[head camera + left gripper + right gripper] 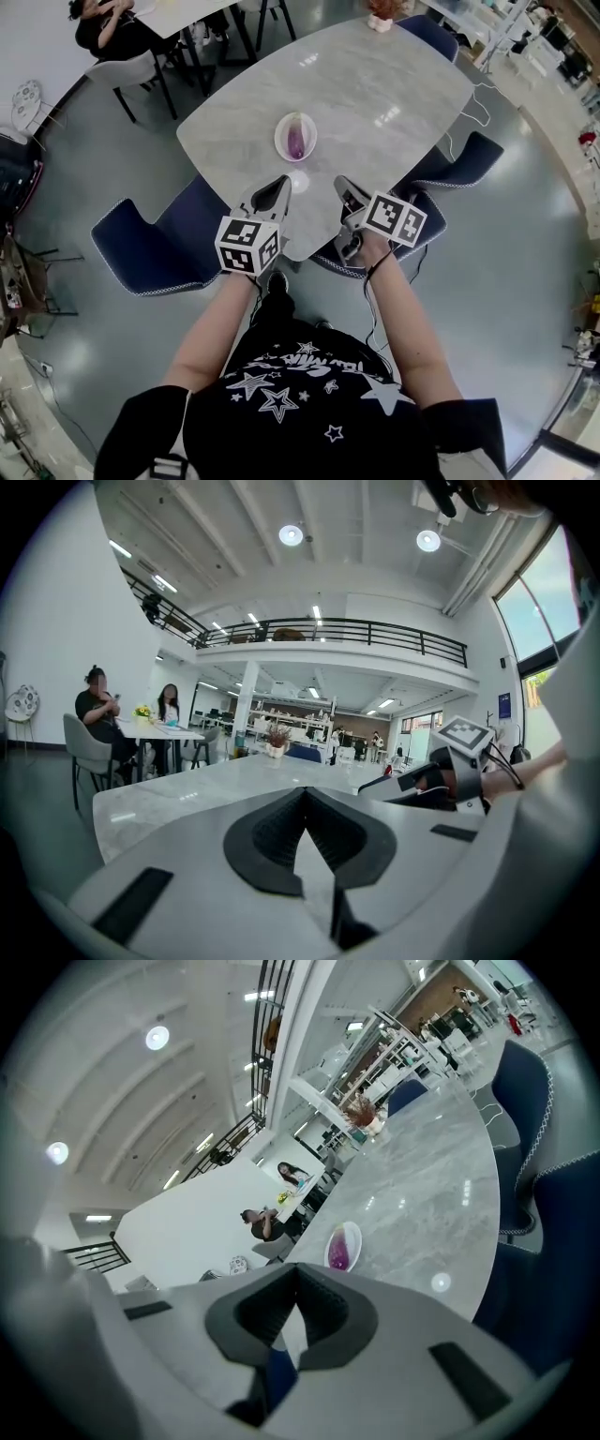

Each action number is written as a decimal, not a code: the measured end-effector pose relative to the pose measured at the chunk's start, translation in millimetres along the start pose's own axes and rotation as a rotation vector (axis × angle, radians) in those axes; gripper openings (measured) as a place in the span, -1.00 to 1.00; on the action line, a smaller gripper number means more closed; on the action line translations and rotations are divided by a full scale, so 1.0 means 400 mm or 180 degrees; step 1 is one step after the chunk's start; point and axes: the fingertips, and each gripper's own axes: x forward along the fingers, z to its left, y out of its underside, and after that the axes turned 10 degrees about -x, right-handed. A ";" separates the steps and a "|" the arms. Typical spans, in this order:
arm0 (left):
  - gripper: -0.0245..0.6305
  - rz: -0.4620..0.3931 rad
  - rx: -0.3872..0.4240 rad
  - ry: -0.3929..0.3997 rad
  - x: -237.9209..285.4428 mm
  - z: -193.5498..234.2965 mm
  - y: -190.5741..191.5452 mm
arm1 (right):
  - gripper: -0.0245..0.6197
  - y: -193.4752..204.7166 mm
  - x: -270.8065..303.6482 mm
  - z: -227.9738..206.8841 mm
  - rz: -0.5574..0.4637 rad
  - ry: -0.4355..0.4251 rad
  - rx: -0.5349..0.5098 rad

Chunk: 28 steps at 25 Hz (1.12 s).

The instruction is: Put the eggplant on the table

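Eggplant (297,141): is lying inside a white bowl (278,139) on the marble worktop (375,84), well ahead of both grippers; not yet lifted.
Left gripper (279,183): is hovering over the near worktop edge, jaws pressed together with nothing between them.
Right gripper (343,185): is hovering beside the left one, jaws likewise together and empty.
Risk, jaws: both are sitting closed, so reaching in without opening first would probably be shoving the eggplant or bowl rather than gripping it.
Risk, bowl: it is looking light and is standing free; a sideways pinch could be sliding or tipping it unless the other gripper is steadying the rim.
Risk, skin: the eggplant is looking glossy and rounded, so a shallow grip may be letting it slip out.
Risk, placing: released near the worktop edge, it could be rolling off toward the chair (159,248).
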 end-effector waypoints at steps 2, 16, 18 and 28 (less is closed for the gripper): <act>-0.90 -0.0038 0.0033 -0.0028 -0.028 -0.038 -0.001 | -0.91 0.003 -0.035 0.013 -0.0013 -0.0066 -0.0011; -0.90 -0.0253 0.0071 -0.0380 -0.259 -0.277 0.081 | -0.91 0.130 -0.296 0.096 0.0187 -0.0524 -0.0177; -0.90 -0.0262 0.0031 -0.0403 -0.288 -0.298 0.097 | -0.91 0.151 -0.319 0.105 0.0213 -0.0527 -0.0235; -0.90 -0.0175 0.0025 -0.0346 -0.338 -0.330 0.151 | -0.91 0.193 -0.364 0.107 0.0167 -0.0478 -0.0247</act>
